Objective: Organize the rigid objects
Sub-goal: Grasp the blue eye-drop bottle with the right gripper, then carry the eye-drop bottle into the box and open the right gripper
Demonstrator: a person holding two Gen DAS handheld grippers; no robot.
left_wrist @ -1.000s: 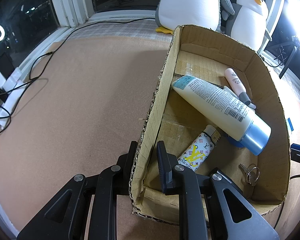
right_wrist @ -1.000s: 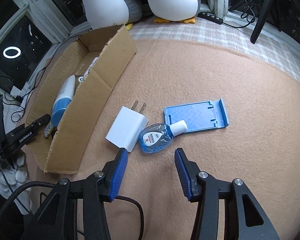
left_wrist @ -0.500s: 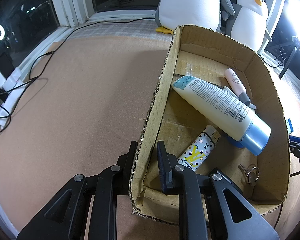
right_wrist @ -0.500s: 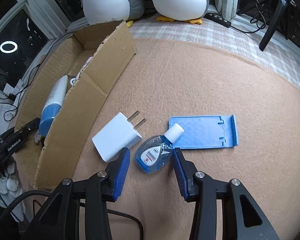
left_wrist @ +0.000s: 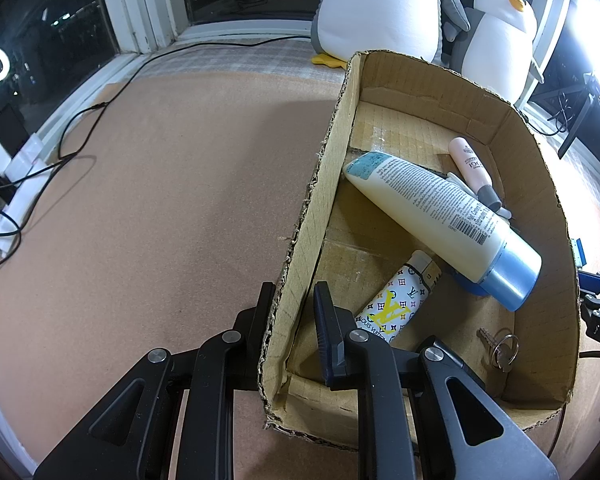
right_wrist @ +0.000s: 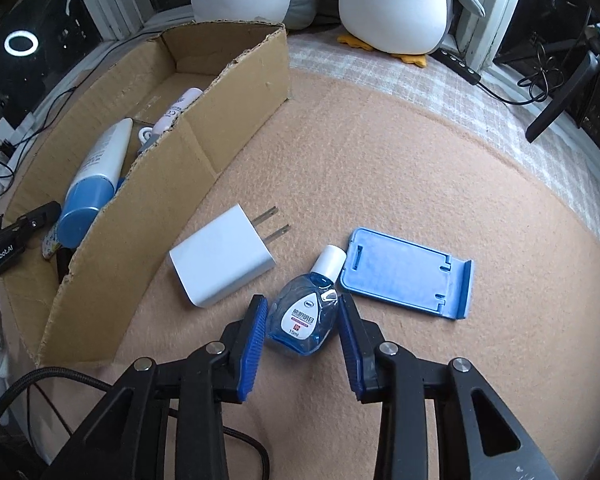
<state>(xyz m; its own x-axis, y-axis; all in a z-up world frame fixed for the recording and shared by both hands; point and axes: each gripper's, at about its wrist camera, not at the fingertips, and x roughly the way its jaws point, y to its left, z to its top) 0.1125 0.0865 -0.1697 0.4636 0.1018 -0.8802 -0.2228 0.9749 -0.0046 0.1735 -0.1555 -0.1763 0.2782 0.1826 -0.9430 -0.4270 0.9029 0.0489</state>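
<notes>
- Your right tool (right_wrist: 302, 312) straddles the small clear blue eye-drop bottle (right_wrist: 306, 314) at lower centre of the right view. Its jaws have just been closing; whether the blue pads touch it, you cannot tell.
- The bottle lies flat on the tan felt tabletop (right_wrist: 400, 184), long axis up-frame, white cap tilted right, touching the blue plastic phone stand (right_wrist: 408, 276).
- The white plug charger (right_wrist: 220, 258) lies just left.
- Your left tool (left_wrist: 292, 312) is clamped narrow on the brown cardboard box (left_wrist: 308, 216) wall, lower centre of the left view.
</notes>
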